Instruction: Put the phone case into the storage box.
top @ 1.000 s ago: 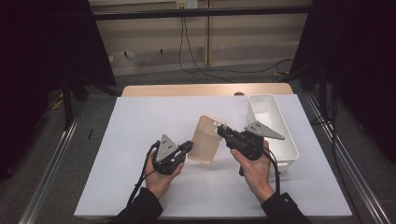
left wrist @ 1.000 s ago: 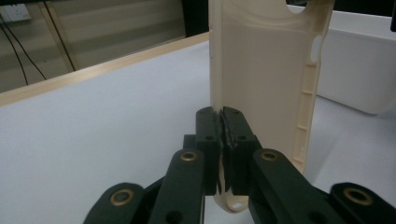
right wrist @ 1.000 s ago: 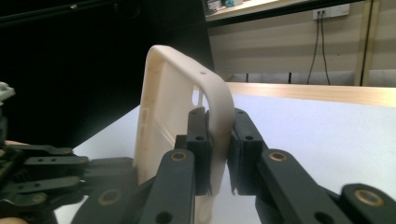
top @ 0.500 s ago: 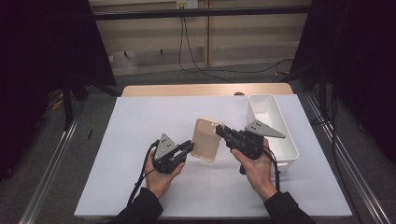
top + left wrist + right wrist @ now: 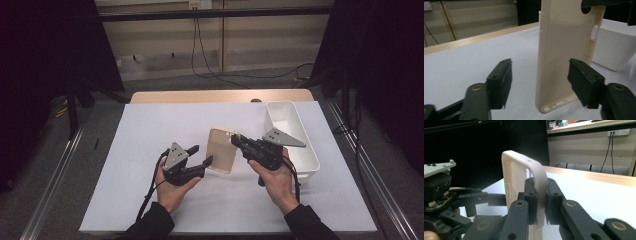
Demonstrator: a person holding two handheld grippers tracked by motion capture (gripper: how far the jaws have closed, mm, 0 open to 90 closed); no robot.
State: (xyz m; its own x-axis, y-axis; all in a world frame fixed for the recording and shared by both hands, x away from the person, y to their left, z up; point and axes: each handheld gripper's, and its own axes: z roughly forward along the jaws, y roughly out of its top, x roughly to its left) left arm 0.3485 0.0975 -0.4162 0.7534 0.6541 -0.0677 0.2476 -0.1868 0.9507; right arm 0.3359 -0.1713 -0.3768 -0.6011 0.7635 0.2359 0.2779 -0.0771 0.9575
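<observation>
Clamping beige phone case [image 5: 223,150] edge w/ right hand-held gripper [image 5: 235,140]; left hand-held gripper [image 5: 202,156] jaws just opened, straddling case, no legible writing.

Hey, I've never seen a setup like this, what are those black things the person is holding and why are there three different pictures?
No robot here: a person holds a hand-operated clamp in each hand. The high view looks down on the white table. Each of the other two pictures comes from a camera riding on one clamp, looking along its two black jaws.

The right gripper is shut on the edge of a beige phone case, holding it upright. The left gripper has just been opening its jaws: the case stands between them, but the pads sit apart from it in the left gripper view.

A white bin stands on the table at the person's right.
</observation>
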